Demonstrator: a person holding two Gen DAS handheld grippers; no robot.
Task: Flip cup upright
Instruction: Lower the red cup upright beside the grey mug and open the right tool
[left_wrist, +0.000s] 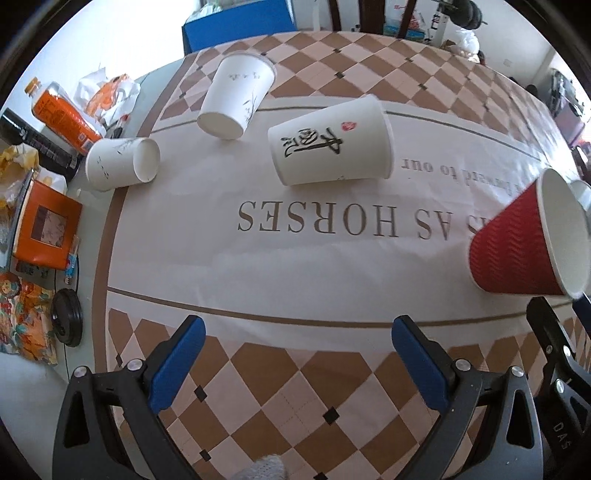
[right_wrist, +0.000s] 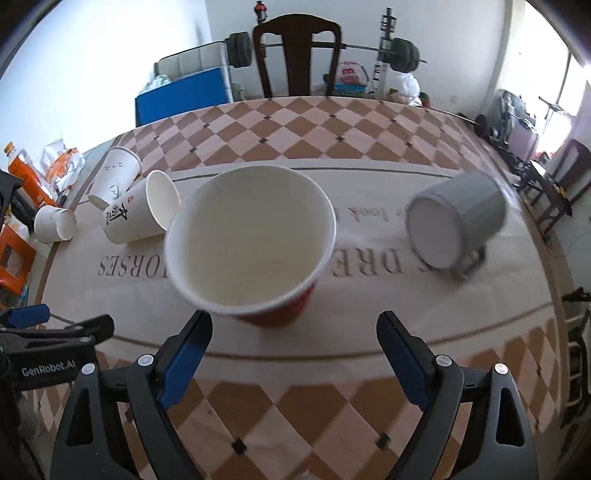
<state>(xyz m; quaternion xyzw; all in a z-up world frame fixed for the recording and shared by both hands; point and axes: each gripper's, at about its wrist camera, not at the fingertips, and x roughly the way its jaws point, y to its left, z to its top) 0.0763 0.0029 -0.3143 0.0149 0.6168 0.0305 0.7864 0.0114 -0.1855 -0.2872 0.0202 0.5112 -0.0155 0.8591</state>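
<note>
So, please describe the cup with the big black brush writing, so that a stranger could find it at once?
Start at the tablecloth with its large "HORSES" lettering. Just beyond that word a white calligraphy cup lies on its side, mouth toward the red cup. Unlike the two white cups on its other side, which carry only faint thin markings, it bears bold black characters and a small red seal.

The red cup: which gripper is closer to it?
Right. The red cup lies just ahead of the open right gripper. The left gripper, also open, has it off to its right.
</note>
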